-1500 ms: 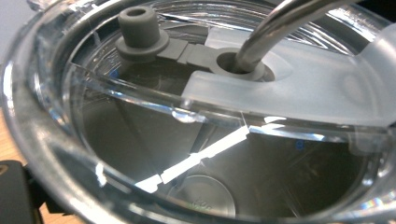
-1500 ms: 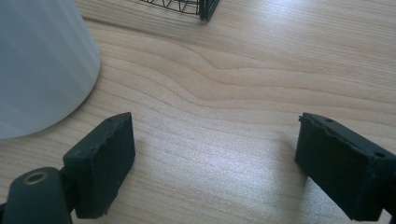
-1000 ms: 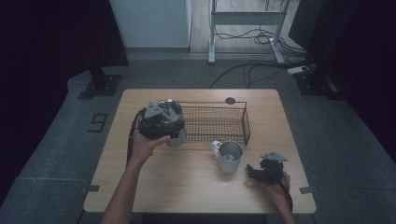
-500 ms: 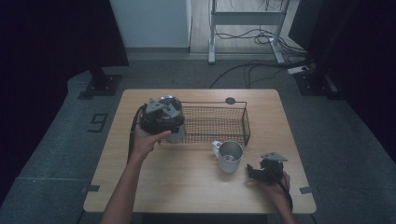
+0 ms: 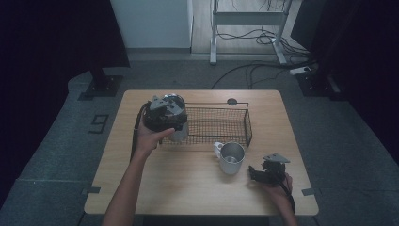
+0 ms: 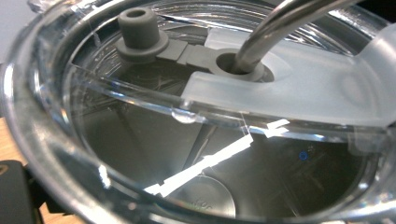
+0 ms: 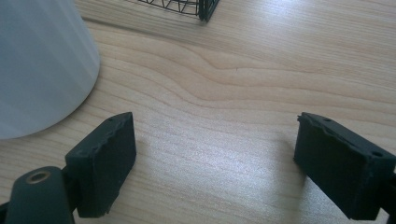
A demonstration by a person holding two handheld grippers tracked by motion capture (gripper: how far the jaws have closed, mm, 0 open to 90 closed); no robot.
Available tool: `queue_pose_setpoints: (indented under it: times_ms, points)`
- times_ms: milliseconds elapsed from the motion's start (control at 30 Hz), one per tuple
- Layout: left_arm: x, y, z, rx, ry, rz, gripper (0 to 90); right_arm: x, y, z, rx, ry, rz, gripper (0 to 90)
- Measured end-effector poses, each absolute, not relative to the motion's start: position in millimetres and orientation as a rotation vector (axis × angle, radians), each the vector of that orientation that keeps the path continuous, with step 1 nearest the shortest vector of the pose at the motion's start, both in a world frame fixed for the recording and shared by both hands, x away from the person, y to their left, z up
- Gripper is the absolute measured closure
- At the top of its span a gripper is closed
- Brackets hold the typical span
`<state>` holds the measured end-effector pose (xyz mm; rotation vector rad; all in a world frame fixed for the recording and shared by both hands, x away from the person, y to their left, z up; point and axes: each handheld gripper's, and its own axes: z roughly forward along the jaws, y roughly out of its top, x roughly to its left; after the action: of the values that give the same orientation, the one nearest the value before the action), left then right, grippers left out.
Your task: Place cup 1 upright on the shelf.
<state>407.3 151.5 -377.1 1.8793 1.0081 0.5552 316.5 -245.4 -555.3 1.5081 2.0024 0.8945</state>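
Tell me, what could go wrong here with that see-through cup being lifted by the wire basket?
The left hand-held gripper carries a clear lidded tumbler at the wire basket end; it might knock the basket rim. The metal straw sits loosely through the lid and could slide if tipped. The white mug stands close to the right hand-held gripper and could be nudged.

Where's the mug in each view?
High view: mug right of centre, in front of the wire basket.
Right gripper view: mug at upper left, a pale wall.
Left gripper view: looks into the clear-lidded tumbler instead.
Shared landmark: wooden table.
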Motion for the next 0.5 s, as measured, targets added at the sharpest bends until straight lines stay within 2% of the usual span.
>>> queue_pose_setpoints:
  times_ms: [500]
  points:
    - [417.2, 143.4, -374.4, 1.895, 0.998, 0.554, 3.9, 316.5, -245.3, -555.4, 1.508, 2.001, 0.895, 12.5]
